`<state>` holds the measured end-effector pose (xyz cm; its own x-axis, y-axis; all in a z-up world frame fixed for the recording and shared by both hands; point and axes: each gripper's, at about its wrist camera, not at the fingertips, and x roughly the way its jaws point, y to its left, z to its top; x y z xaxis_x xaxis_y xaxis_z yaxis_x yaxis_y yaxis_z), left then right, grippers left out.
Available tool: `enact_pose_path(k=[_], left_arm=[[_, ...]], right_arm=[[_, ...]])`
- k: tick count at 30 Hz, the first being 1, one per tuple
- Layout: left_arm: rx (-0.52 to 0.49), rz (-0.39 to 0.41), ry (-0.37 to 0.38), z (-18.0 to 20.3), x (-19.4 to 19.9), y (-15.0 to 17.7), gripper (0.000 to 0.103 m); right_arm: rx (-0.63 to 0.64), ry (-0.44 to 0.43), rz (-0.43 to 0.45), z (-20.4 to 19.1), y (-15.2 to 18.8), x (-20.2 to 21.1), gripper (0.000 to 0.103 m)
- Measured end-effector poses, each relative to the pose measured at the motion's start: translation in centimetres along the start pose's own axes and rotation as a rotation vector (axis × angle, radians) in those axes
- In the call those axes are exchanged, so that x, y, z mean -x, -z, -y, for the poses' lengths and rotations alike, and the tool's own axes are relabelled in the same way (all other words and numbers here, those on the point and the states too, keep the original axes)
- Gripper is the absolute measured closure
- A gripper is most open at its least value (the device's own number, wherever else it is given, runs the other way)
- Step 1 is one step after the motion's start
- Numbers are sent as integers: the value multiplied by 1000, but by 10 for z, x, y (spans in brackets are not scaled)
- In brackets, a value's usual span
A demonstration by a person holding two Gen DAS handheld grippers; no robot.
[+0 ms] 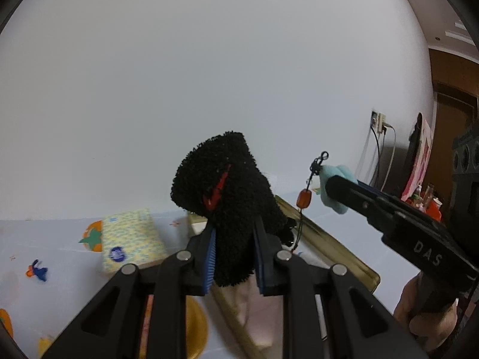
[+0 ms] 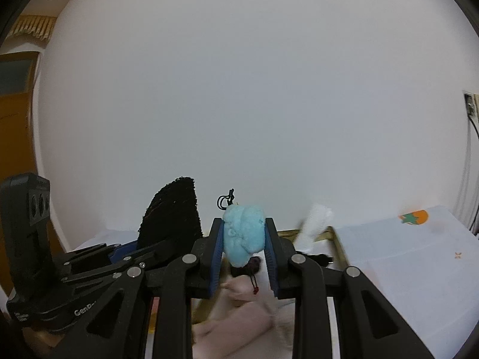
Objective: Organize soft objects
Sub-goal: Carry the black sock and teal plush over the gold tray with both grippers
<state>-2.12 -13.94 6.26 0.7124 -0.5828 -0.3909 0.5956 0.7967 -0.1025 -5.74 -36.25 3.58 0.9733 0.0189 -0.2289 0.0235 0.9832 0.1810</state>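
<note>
A black fuzzy sock-like piece point(image 1: 221, 179) with a red mark stands upright between the blue pads of my left gripper point(image 1: 235, 233), which is shut on it. At the right of the left wrist view, my right gripper point(image 1: 329, 188) is shut on a light blue plush keychain point(image 1: 332, 171) with a black clasp and an orange bead hanging from it. The right wrist view has that blue plush point(image 2: 244, 233) squeezed between the right gripper point(image 2: 244, 227) pads, and the black piece point(image 2: 173, 209) in the left gripper point(image 2: 134, 245) just to its left. Both are lifted above a gold-rimmed tray point(image 1: 338, 248).
A pink cloth point(image 2: 245, 314) lies in the tray under the grippers, and a white fluffy item point(image 2: 314, 224) leans on the tray's rim point(image 2: 335, 236). A yellow patterned tissue pack point(image 1: 131, 239) and a yellow plate point(image 1: 196, 329) sit left on the fruit-print tablecloth point(image 2: 413, 217). White wall behind.
</note>
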Motion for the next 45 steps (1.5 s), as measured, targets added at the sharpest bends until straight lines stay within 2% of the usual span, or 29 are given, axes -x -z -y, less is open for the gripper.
enact_pose_path(k=[10, 27, 31, 40, 43, 45], left_arm=[[-17, -73, 23, 29, -41, 2, 84], [-51, -159, 1, 48, -76, 3, 84], [-59, -186, -19, 52, -83, 2, 84], [-28, -328, -92, 45, -111, 11, 84], [-16, -362, -111, 43, -116, 16, 83], [-21, -366, -126, 43, -116, 16, 72]], right_arm=[[-23, 70, -24, 31, -8, 7, 75], [-30, 145, -69, 27, -15, 22, 75], [-28, 168, -87, 17, -18, 28, 75], [-59, 169, -221, 11, -10, 8, 75], [-92, 138, -272, 14, -6, -1, 75], [-114, 106, -295, 15, -3, -5, 72]])
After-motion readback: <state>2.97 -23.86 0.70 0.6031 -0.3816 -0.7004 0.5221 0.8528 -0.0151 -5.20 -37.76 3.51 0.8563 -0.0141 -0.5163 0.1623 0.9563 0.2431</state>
